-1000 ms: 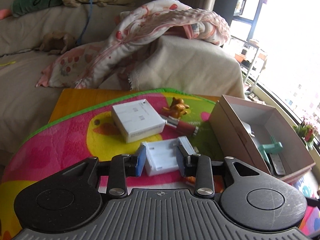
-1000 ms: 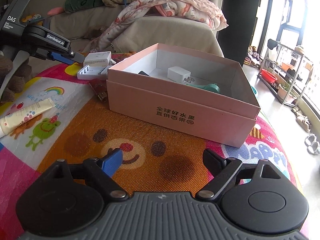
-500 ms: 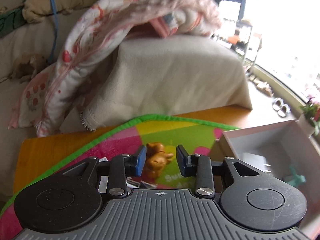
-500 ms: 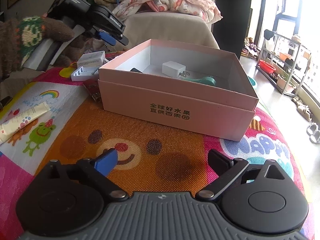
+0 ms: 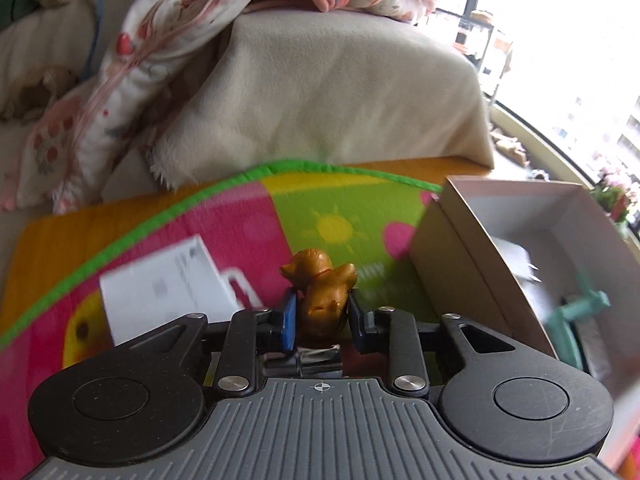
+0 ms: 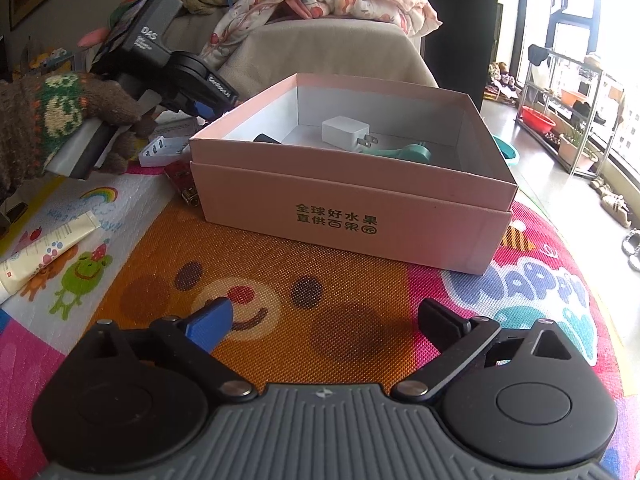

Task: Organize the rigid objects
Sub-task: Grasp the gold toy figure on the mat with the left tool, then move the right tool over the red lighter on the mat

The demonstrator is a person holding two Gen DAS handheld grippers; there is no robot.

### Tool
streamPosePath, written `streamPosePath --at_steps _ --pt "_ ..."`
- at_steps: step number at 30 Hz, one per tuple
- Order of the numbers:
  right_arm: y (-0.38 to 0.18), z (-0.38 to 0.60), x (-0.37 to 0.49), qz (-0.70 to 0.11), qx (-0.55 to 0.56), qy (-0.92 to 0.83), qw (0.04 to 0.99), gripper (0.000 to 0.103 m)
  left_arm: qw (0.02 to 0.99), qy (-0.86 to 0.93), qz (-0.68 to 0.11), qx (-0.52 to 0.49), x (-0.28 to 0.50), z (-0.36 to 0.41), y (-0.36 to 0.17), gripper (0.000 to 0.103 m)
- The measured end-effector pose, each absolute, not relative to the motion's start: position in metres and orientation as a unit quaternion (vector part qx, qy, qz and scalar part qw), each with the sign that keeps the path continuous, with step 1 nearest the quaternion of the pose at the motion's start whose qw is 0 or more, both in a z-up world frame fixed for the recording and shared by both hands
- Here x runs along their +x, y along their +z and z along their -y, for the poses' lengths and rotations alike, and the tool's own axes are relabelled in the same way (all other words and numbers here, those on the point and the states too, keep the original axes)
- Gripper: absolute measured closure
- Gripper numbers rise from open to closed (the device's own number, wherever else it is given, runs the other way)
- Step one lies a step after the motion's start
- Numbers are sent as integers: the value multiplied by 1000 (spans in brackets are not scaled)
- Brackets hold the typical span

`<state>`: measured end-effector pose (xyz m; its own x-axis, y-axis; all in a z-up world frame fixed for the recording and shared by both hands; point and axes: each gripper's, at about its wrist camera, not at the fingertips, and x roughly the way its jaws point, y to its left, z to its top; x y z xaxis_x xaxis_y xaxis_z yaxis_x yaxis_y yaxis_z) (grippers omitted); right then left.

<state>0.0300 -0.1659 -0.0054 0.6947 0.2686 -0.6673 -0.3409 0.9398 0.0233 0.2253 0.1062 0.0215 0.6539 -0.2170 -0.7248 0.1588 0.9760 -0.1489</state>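
glossy golden figurine, matt pink cardboard box, woven-textured play mat, fleecy beige blanket, smooth white plastic charger, knitted wool glove.

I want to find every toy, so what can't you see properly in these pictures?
- Left wrist view: the underside of the toy dog, hidden by the left gripper, jaws closing on it.
- Left wrist view: the white box, blurred.
- Right wrist view: a dark thing in the pink box, hidden by its wall.

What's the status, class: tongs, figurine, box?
Left tongs closing on golden figurine. Right tongs open, empty. Pink box beside, path clear.
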Motion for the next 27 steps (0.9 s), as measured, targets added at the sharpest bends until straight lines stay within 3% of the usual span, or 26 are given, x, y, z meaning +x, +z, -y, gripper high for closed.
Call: streamPosePath --at_steps 12,17,23,25,27 --pt "-1 154 27 -349 -61 201 913 4 877 -187 -429 -108 107 -108 18 74" --pt "8 117 25 -357 -43 270 893 4 877 -181 -421 -145 72 -120 17 74" --pt "7 58 22 -333 -106 294 890 4 884 -161 -408 -159 57 -132 16 74" --pt "3 49 29 -346 -112 290 885 8 885 -160 -408 -159 54 -131 16 73" --pt "5 52 29 -349 -105 290 885 21 888 -158 -405 -152 52 -129 16 73"
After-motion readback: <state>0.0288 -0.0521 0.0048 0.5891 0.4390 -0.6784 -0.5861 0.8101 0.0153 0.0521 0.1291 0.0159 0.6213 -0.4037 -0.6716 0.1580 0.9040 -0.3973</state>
